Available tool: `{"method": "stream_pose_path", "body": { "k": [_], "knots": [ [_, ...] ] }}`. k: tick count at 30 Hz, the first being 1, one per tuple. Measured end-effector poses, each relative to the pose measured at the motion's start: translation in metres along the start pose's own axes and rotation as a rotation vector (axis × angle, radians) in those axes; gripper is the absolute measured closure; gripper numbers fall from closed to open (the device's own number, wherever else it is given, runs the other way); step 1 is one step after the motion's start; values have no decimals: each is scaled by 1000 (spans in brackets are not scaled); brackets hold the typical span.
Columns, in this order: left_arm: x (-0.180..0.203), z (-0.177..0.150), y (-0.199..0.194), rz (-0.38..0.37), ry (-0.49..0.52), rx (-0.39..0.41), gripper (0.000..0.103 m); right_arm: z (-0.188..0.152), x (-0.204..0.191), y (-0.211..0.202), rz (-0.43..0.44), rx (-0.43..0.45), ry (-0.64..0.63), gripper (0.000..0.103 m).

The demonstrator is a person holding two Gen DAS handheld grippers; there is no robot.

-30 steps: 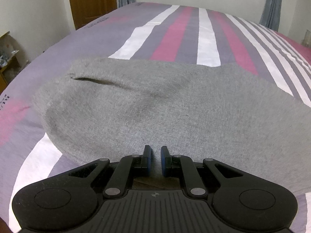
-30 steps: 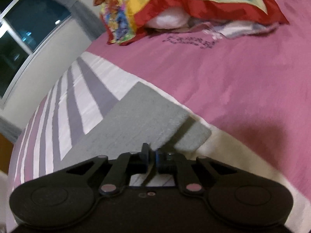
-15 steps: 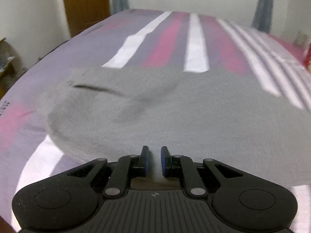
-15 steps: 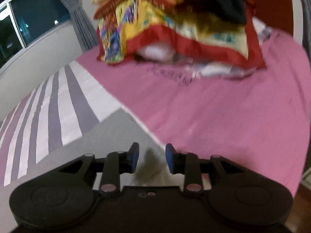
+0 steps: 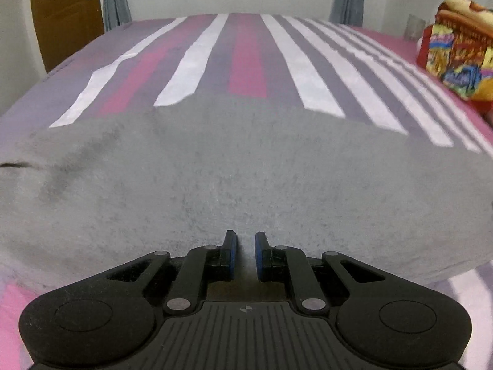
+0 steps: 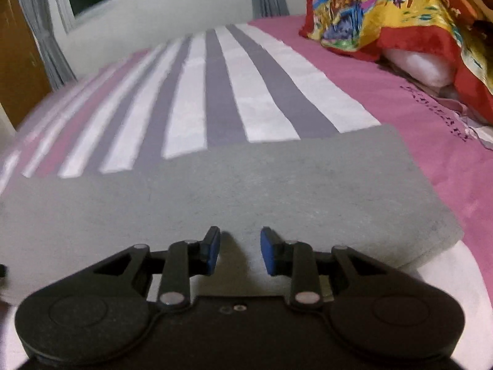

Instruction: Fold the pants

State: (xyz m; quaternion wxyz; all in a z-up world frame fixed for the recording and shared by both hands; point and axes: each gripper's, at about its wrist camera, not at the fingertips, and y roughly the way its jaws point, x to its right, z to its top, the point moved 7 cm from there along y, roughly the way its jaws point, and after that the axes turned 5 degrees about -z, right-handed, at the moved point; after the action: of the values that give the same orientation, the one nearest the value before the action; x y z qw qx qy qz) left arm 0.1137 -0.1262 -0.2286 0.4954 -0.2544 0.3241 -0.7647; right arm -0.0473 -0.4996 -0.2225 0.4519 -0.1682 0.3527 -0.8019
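Observation:
Grey pants lie flat across the striped bed, running from left to right. In the left wrist view a dark pocket slit shows at the far left. My left gripper hovers over the pants' near edge, shut, with only a narrow slit between its blue pads and nothing gripped. The right wrist view shows the leg end of the pants, with a straight hem at the right. My right gripper is over the near edge there. Its jaws stand apart and are closing, with cloth below them but not pinched.
A heap of red and yellow bedding and a white pillow lie on the pink sheet at the right, and the bedding shows in the left wrist view too. A brown door and grey curtains stand beyond the bed.
My right gripper went from shut to open and rolled level, now facing along the leg. My left gripper slid right along the pants, so the pocket slit sits at the left edge.

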Motion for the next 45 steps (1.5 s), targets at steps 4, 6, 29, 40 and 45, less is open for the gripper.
{"method": "stream_pose_path", "body": {
  "k": [4,6,29,40,45],
  "knots": [
    [-2,-4,-1,-5,-39,8,90,-1,10,16,-39,2,-19,78],
    [0,-6,-3,-4,-26,18,90,-5,6,15,-58,22,-26,75],
    [85,8,8,-63,0,20,88,-35,-54,-2,72,99,-224,56],
    [86,-5,3,-95,39,67,87,-43,-51,-26,-6,108,-173,54],
    [81,1,0,-124,30,30,87,-35,-67,-36,10,136,-182,53]
  ]
}}
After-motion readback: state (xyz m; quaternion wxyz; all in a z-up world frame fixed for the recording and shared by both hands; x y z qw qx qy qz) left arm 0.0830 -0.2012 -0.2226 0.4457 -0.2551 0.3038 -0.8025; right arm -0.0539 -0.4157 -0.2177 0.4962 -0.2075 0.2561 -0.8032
